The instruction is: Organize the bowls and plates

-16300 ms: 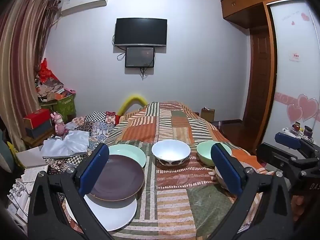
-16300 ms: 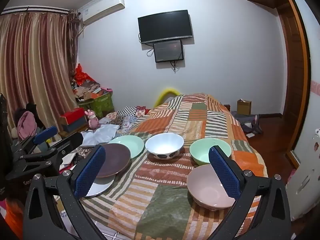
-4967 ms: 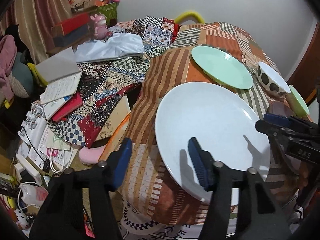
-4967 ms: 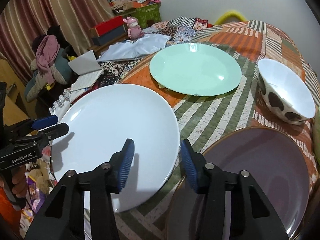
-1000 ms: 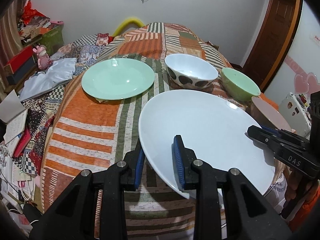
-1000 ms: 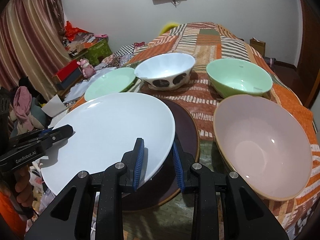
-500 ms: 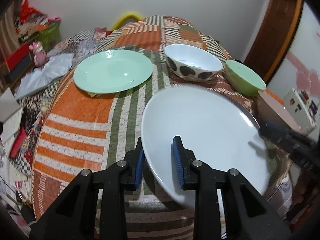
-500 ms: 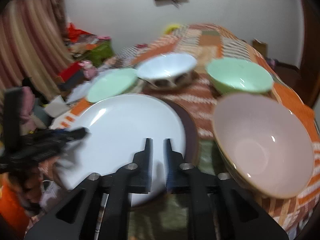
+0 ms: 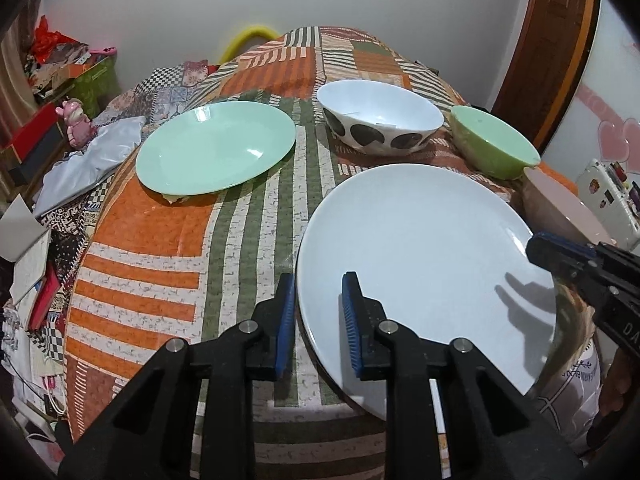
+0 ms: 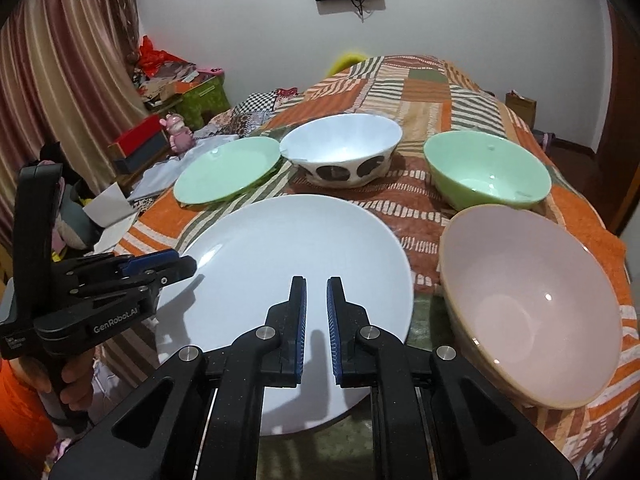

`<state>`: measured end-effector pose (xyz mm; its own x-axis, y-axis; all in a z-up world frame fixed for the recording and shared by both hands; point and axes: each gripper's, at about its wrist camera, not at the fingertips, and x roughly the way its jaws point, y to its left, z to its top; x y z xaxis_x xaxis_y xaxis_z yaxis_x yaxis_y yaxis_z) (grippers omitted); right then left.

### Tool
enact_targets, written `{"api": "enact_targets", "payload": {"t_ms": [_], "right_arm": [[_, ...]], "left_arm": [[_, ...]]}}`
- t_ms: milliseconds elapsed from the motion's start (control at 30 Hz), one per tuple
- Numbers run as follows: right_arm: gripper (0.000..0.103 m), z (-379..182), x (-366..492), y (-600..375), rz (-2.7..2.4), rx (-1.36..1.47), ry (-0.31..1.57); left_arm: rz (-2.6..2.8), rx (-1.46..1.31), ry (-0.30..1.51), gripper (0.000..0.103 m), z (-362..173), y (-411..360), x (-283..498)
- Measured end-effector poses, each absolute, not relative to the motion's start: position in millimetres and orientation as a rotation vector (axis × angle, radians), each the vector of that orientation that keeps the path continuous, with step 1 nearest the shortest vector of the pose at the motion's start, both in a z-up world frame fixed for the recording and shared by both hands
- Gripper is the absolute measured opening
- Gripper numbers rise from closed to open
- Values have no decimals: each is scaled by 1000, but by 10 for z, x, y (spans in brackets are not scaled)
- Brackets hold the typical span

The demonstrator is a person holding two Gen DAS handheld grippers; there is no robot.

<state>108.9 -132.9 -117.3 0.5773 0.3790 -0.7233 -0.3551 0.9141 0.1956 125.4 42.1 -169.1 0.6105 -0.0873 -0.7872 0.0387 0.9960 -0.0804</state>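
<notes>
A big white plate (image 9: 424, 252) lies on the quilted bed, covering the brown plate; it also shows in the right wrist view (image 10: 288, 248). My left gripper (image 9: 318, 308) straddles its left rim, jaws slightly apart, not pinching. My right gripper (image 10: 316, 312) hovers over the plate's near edge, jaws nearly closed and empty. A mint plate (image 9: 216, 148) lies far left. A white spotted bowl (image 10: 340, 150), a green bowl (image 10: 486, 170) and a pink bowl (image 10: 528, 300) stand to the right.
The patchwork quilt (image 9: 168, 240) drops off at the left edge towards books and clutter on the floor (image 9: 28, 264). A pink toy (image 10: 178, 132) and boxes stand far left. A wooden door (image 9: 552, 36) is at the right.
The white plate has come down onto the brown plate. My left jaws have opened off its rim. My right gripper has let go and narrowed above the plate.
</notes>
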Motion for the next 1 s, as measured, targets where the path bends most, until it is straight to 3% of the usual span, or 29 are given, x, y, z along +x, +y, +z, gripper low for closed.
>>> {"api": "enact_targets", "payload": {"t_ms": [200,267,333,500,633,733,867,1000], "right_arm": [[22,-1216,1113,-1321,425,25,882],[24,-1210,1122,-1312,425,25,884],[27,-1186,1129,-1288,429,21,883],[49,-1081,1181,-1220,431,3,848],[50,-999,1283,-1120,445,4,837],[50,-948,1373,-1024,452,-4,831],[64,-893,1496,-888,467,-11,820],[65,-893,1664,-756,484,-6,834]], "left_arm": [[-50,-58,893,25,-1582,500,1217],[-38,-55,876,32,-1510,533,1184],[-15,-47,846,46,-1400,592,1149],[38,-27,783,64,-1147,731,1103],[93,-20,733,83,-979,892,1139],[120,-33,719,86,-905,1037,1193],[153,-75,729,88,-867,1275,1334],[188,-95,757,88,-900,1508,1530]]}}
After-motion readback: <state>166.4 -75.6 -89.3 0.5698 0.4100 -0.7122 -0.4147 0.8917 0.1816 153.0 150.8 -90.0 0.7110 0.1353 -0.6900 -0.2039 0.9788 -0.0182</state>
